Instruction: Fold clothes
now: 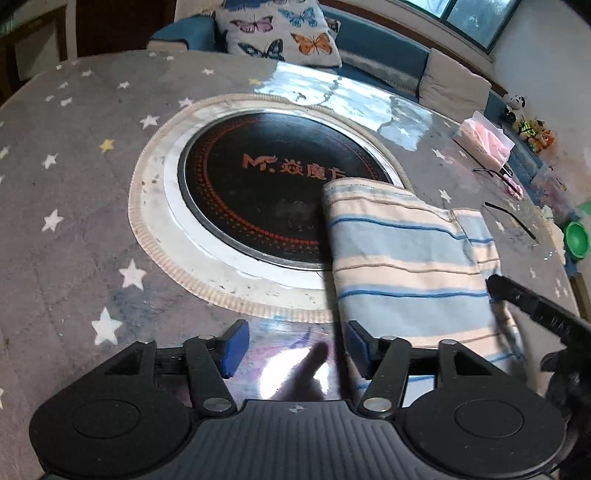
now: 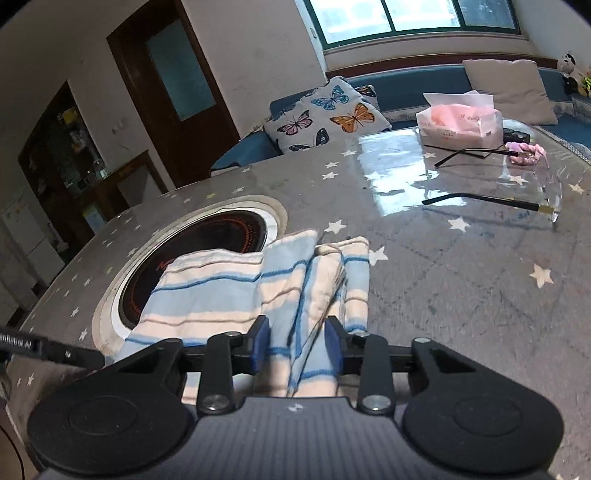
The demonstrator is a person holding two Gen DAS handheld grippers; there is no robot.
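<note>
A folded cloth (image 1: pixel 406 258) with pale blue, cream and dark blue stripes lies on the grey star-patterned table (image 1: pixel 74 184), partly over a round black hob. My left gripper (image 1: pixel 295 347) stands open just above the table at the cloth's near left edge; nothing is between its blue pads, and the right pad is beside the cloth's edge. My right gripper (image 2: pixel 297 343) is shut on a bunched fold at the near end of the striped cloth (image 2: pixel 221 295), which fills the gap between its pads. One right finger (image 1: pixel 524 299) shows at the cloth's right edge.
The round black hob (image 1: pixel 266 195) is set in the table's middle. Across the table lie a tissue pack (image 2: pixel 460 123), spectacles (image 2: pixel 487 201) and a pink hair tie (image 2: pixel 524 151). A green bowl (image 1: pixel 576 236) sits at the right edge. Behind is a sofa with a butterfly cushion (image 1: pixel 280 33).
</note>
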